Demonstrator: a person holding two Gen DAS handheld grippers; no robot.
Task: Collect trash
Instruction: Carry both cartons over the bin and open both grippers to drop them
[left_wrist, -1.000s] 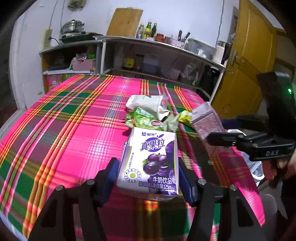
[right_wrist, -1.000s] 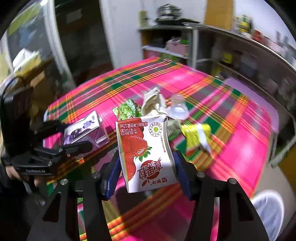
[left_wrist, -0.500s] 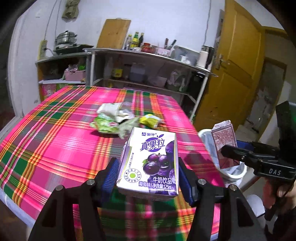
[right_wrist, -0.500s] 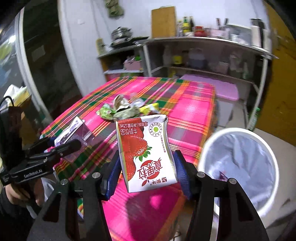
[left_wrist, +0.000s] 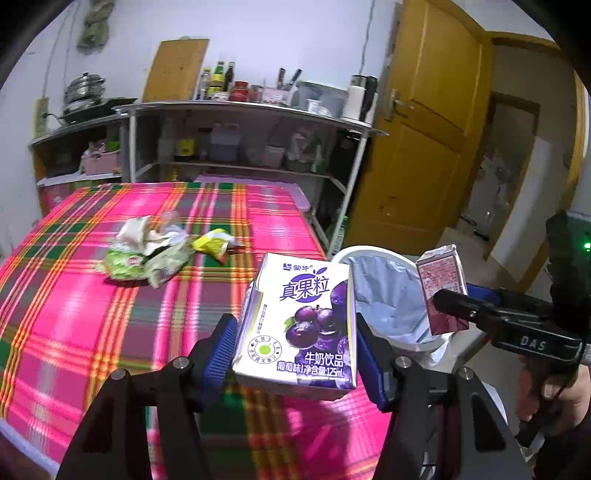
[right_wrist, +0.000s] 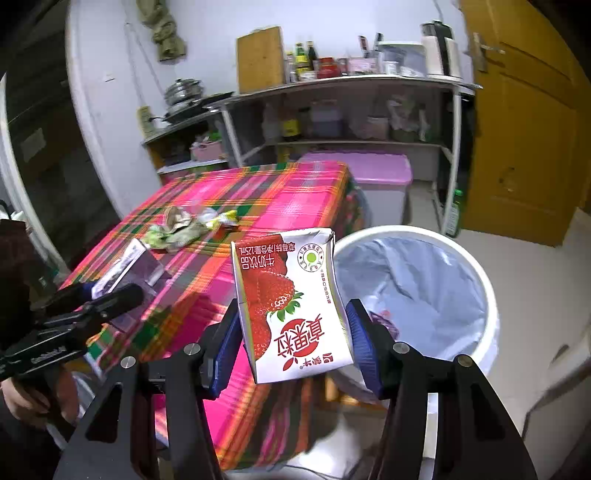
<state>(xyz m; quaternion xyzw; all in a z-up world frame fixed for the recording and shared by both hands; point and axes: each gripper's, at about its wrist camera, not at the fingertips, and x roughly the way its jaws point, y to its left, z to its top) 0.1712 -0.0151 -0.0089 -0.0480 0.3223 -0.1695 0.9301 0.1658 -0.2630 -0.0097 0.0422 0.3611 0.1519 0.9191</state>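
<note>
Left hand-held gripper (left_wrist: 295, 354) — clamping grape carton (left_wrist: 301, 326), beside bin (left_wrist: 391, 295)

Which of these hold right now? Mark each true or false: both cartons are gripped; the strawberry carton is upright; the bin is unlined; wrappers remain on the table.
1. Both grippers hold cartons. True: left gripper clamps the grape carton, right gripper the strawberry carton.
2. The strawberry carton is upright. False: its print reads upside down.
3. The bin is unlined. False: a pale bag lines it.
4. Wrappers remain on the table. True.
</note>
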